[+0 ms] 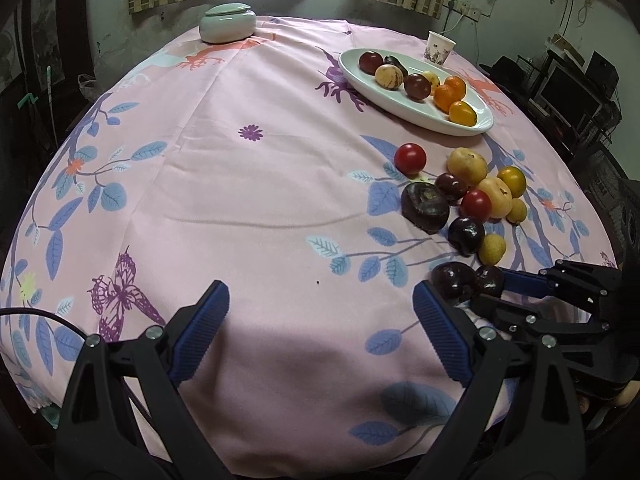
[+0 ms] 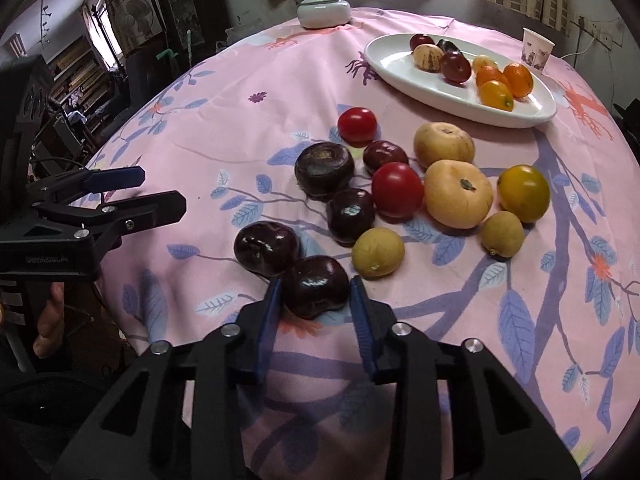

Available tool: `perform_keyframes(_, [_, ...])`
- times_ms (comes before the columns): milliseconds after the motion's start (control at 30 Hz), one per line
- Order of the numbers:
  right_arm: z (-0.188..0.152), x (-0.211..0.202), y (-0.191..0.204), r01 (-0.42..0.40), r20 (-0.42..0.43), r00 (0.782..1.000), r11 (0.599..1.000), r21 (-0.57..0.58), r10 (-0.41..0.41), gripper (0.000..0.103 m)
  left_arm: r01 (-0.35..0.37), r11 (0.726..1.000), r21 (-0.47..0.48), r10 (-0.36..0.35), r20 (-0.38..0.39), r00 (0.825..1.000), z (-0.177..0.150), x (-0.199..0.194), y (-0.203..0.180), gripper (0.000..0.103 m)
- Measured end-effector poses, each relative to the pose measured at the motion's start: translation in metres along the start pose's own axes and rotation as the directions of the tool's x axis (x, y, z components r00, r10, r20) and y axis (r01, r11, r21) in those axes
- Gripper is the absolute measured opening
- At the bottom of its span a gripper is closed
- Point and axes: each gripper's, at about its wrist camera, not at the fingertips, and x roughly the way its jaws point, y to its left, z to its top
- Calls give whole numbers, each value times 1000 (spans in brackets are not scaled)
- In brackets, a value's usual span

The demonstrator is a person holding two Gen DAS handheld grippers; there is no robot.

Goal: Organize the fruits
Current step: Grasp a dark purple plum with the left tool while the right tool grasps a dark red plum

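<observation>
In the right wrist view, my right gripper (image 2: 316,294) is shut on a dark purple plum (image 2: 316,285) near the table's front edge, its blue pads pressing both sides. A second dark plum (image 2: 266,247) touches it on the left. Beyond lies a loose pile: red tomatoes (image 2: 397,189), a yellow tomato (image 2: 524,193), pale flat peaches (image 2: 458,194), small yellow-green fruits (image 2: 378,252) and more dark plums (image 2: 325,169). A white oval plate (image 2: 400,76) at the back holds several fruits. My left gripper (image 1: 320,300) is open above bare cloth. In its view the right gripper (image 1: 496,292) grips the plum (image 1: 489,280).
A pink leaf-print cloth (image 1: 260,184) covers the round table. A pale green lidded jar (image 1: 227,24) stands at the far edge and a paper cup (image 1: 439,48) behind the plate. A person's hand (image 2: 48,320) holds the left gripper (image 2: 148,190) at the table's left edge.
</observation>
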Motion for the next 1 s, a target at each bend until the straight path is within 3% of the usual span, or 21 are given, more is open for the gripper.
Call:
perform_keyframes(67, [1, 2, 5, 38, 22, 999, 999, -31, -37, 34, 5, 1000, 9, -5, -3, 1000, -1, 1, -4, 95])
perform_keyframes(200, [0, -11, -8, 87, 33, 996, 996, 12, -87, 34, 13, 999, 43, -13, -8, 1000, -1, 2, -16, 95])
perform_keyframes(467, [-28, -39, -64, 267, 25, 961, 950, 159, -275, 34, 35, 989, 140, -28, -51, 998, -2, 19, -56, 95])
perform_keyframes(833, [-40, -39, -82, 209, 46, 974, 956, 204, -222, 35, 12, 989, 150, 1, -85, 996, -1, 43, -82, 93])
perform_keyframes(1000, [-39, -39, -82, 199, 49, 976, 957, 213, -214, 35, -14, 986, 167, 26, -72, 997, -2, 43, -86, 67])
